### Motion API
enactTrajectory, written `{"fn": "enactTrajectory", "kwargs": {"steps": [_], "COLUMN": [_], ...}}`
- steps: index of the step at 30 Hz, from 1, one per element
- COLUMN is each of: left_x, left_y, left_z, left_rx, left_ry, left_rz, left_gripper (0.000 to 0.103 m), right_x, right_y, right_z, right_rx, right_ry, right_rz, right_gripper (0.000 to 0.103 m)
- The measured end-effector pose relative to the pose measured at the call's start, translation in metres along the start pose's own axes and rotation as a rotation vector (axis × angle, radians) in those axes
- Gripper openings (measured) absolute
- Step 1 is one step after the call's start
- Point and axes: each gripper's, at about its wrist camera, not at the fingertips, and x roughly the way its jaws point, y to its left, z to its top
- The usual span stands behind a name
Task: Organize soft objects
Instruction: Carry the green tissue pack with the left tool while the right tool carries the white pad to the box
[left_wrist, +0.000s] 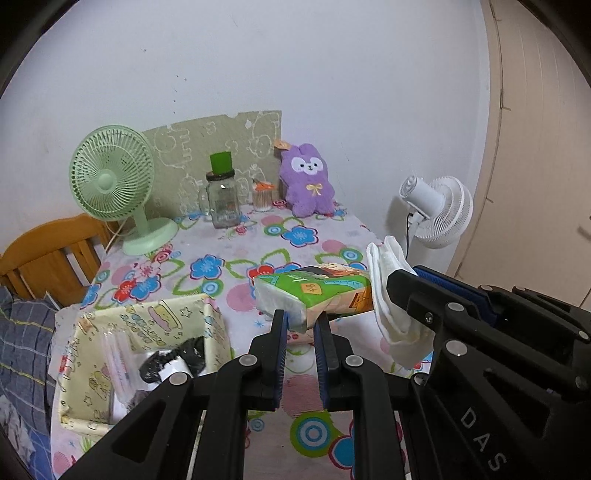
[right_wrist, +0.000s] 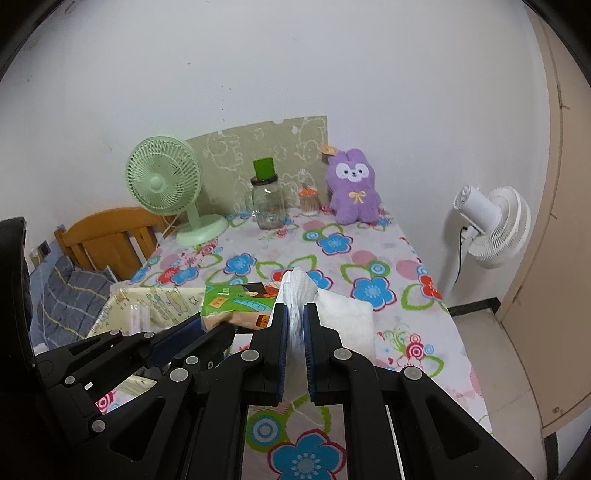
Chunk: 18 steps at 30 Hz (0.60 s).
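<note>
The left gripper (left_wrist: 300, 325) was clamped on the near corner of a tissue pack (left_wrist: 314, 291), its blue-padded jaws pinching the white, crinkled end of the wrapper and holding the pack up off the flowered tablecloth (left_wrist: 221, 266). The pack sagged a little around the pinch — it looked light and squashy, a plastic film over loose tissues, so a grip at one corner would let it droop and swing. A hold across the middle of its width would likely carry it more steadily, though the film seemed slick enough to slide under light pressure.

The right gripper (right_wrist: 295, 325) was closed on a white folded cloth (right_wrist: 295, 295), the jaws drawn close together with the fabric bunched upright between them and the rest of it hanging below. It looked thin, limp and nearly weightless; it would fold wherever it was taken, so the bunched fold already in the jaws seemed as good a hold as any.

Just left of the left gripper stood a pale yellow fabric bin (left_wrist: 147, 317) with a few items already inside — probably where both things belonged. Farther back a purple plush rabbit (left_wrist: 308, 184) leaned at the wall beside a glass jar (left_wrist: 221, 203) and a green desk fan (left_wrist: 110, 184).
</note>
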Motion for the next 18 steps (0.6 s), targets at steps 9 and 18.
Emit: {"fn": "enactTrajectory", "kwargs": {"steps": [9, 18], "left_x": [-0.007, -0.013], "left_y": [0.018, 0.048], "left_z": [0.002, 0.005], "left_rx": [-0.016, -0.037], "left_ry": [-0.011, -0.028], "left_rz": [0.018, 0.06], "left_gripper": [0.012, 0.012], "right_x": [-0.002, 0.006], "right_y": [0.022, 0.051], "right_z": [0.007, 0.017], "right_rx": [-0.026, -0.064], "right_ry": [-0.011, -0.013], "right_rz": [0.017, 0.054], "right_gripper": [0.012, 0.012]}}
